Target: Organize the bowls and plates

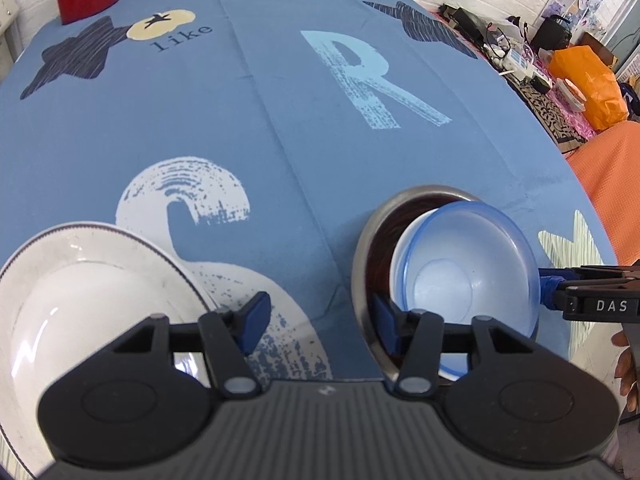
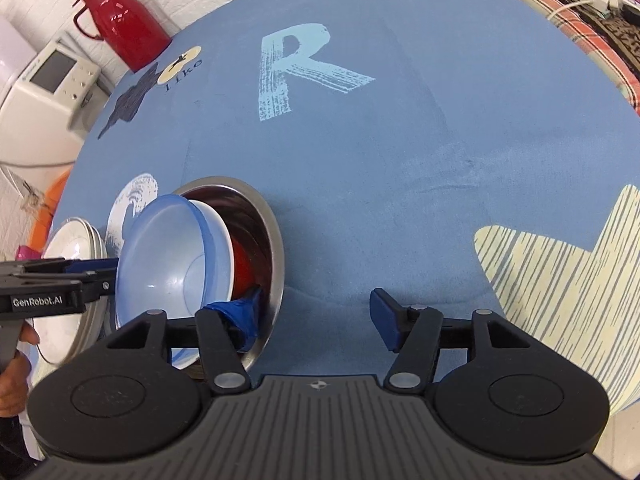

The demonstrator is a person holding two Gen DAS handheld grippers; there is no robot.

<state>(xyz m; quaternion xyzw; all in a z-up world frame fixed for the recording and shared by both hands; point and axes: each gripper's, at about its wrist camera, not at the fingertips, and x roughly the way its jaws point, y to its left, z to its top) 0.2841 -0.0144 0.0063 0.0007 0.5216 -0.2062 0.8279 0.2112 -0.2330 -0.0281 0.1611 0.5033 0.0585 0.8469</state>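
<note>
Bowls: a blue bowl [image 1: 464, 272] sits tilted inside a steel bowl [image 1: 366, 264] on the bench [image 1: 280, 120], near its front edge. The right wrist view shows something red [image 2: 242, 268] low between the two; whether it is a third bowl cannot be told.

Plates: a white plate [image 1: 92, 280] with a dark rim line lies left of the bowls, apart from them. From the right wrist view it appears to top a short stack.

Left claw [image 1: 320, 324]: spread, holding nothing, hanging above the bare cloth between plate and steel bowl. Its right pad sits close to the steel rim; contact cannot be confirmed.

Right claw [image 2: 316, 320]: spread wide. Its left pad is down inside the steel bowl, close against the blue bowl's outer wall; its right pad is outside over the cloth, so the steel wall stands between the jaws. Nothing is pinched.

Handling, as judged: the blue bowl looks like thin plastic, light and slightly flexible, with a smooth wall; take it across the rim. The steel bowl is stiff and slick; a rim pinch is the only purchase. The plates look ceramic, heavier and breakable; grip at the rim edge and set down softly.
</note>
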